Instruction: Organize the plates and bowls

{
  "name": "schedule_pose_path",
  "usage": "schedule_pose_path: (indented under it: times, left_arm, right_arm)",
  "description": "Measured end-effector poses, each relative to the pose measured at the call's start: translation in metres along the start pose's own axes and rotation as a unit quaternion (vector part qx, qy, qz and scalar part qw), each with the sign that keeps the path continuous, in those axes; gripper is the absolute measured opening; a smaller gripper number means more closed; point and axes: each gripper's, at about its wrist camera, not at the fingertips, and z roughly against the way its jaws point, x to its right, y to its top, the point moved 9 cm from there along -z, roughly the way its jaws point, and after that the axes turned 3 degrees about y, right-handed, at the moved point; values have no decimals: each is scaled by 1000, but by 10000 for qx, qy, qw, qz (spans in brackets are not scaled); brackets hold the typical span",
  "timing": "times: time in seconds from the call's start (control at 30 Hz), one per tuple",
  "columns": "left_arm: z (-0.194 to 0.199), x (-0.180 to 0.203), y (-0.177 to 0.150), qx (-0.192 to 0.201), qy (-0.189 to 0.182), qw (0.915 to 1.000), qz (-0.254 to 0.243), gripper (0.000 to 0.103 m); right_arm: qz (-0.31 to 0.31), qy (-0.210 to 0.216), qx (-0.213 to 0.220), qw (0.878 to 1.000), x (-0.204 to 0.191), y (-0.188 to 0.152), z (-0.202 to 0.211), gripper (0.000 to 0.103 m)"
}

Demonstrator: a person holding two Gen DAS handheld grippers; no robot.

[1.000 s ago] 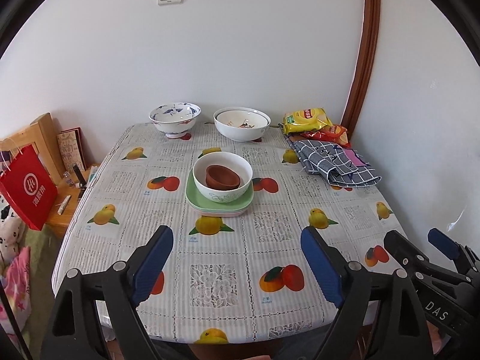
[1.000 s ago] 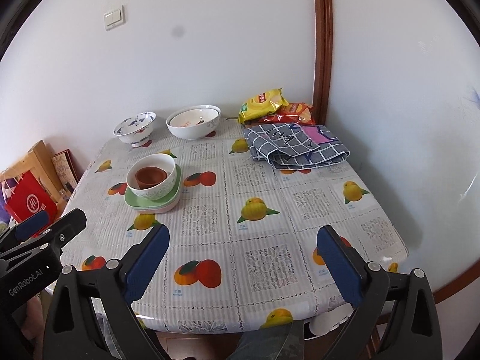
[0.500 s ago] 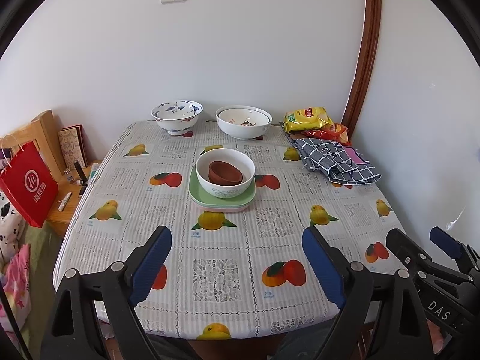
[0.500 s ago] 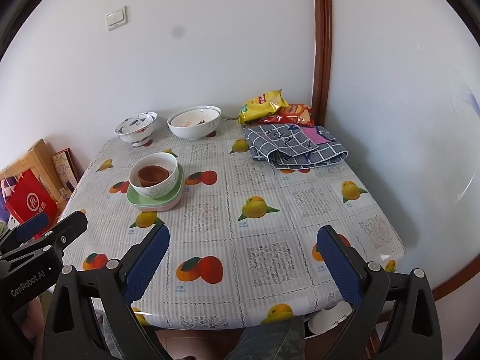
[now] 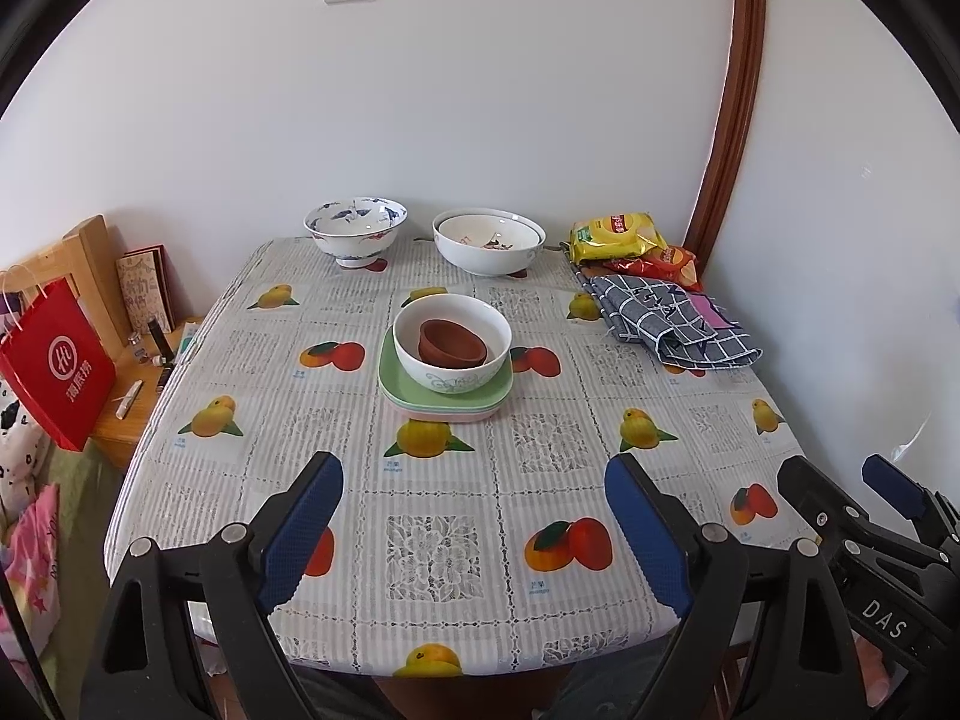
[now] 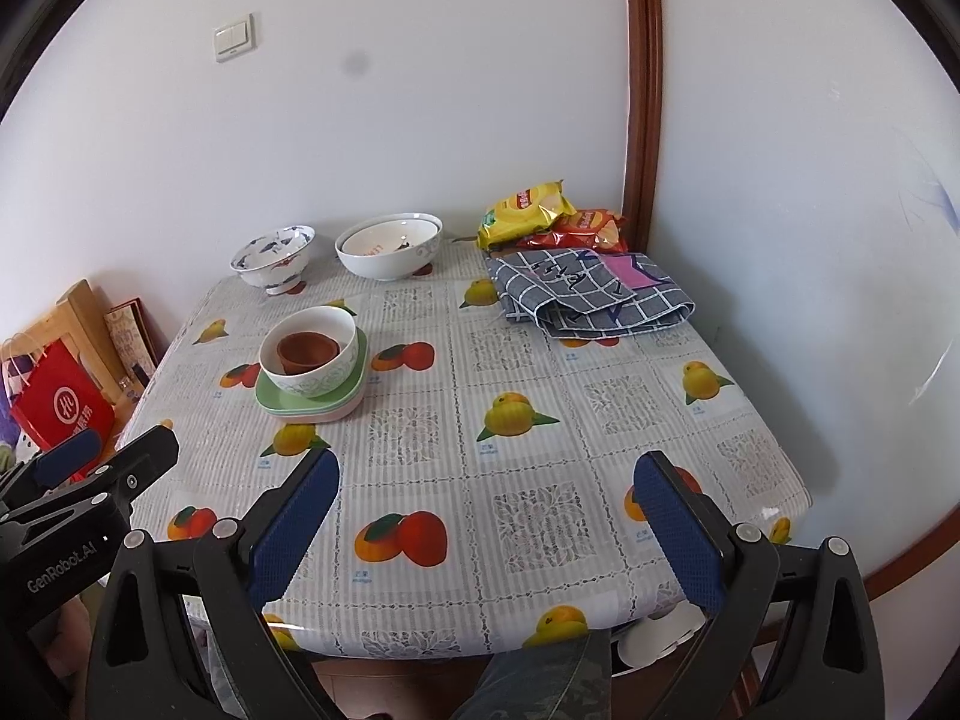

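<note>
Left tool [image 5: 474, 516]: jaws apart, empty, hovering over the near edge of the surface [image 5: 540, 450].
Right tool [image 6: 486, 510]: jaws apart, empty.
Stack: brown bowl [image 5: 452, 343] inside white bowl [image 5: 451, 336] on green plates [image 5: 447, 387], mid-surface.
Back bowls: patterned bowl [image 5: 355, 231], wide bowl [image 5: 489, 240], possibly two nested.
Change: none over the last second; stacking looks partly done.

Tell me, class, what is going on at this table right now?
A person holds two grippers above the table's near edge. The left gripper and right gripper are both open and empty. A brown bowl sits inside a white bowl on stacked plates. Two more bowls stand by the wall.
</note>
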Motion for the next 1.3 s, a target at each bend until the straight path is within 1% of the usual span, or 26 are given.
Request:
schedule_pose_path:
  times: [1.3]
  left_arm:
    - [0, 3, 0, -10, -30, 10000, 12, 89]
  right_arm:
    - [-57, -11, 20, 10000, 4, 0, 2, 98]
